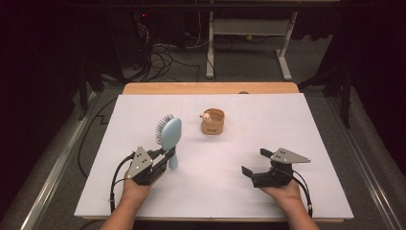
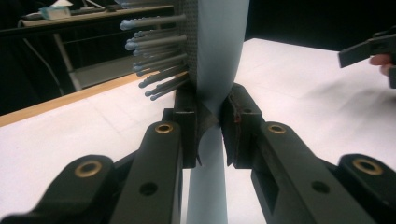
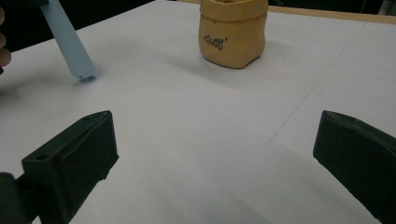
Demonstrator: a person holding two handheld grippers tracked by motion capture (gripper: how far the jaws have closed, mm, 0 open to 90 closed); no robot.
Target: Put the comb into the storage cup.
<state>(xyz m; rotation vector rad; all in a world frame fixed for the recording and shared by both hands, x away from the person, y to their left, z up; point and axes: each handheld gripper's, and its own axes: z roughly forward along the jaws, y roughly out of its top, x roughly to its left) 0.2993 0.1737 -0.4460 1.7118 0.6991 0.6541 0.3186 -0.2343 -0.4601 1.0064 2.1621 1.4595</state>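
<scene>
Left gripper [image 1: 165, 154] has its jaws clamped on the neck of the blue hairbrush [image 1: 170, 134], held upright just left of the tan pouch [image 1: 213, 121]. Right gripper [image 1: 253, 163] is wide open with nothing in it, nearer the person than the pouch. I'd keep the brush vertical and steady the pouch before dropping it in. The dark script on the pouch [image 3: 213, 43] isn't legible to me.

The high view looked forward and down from above the person's side onto the white table sheet [image 1: 215, 191]. The left gripper view sat very close behind its black jaws, facing the pale blue plastic hairbrush [image 2: 219, 51]. The right gripper view looked low across the sheet toward the tan fabric pouch [image 3: 233, 32], a thing it shared with the high view.
</scene>
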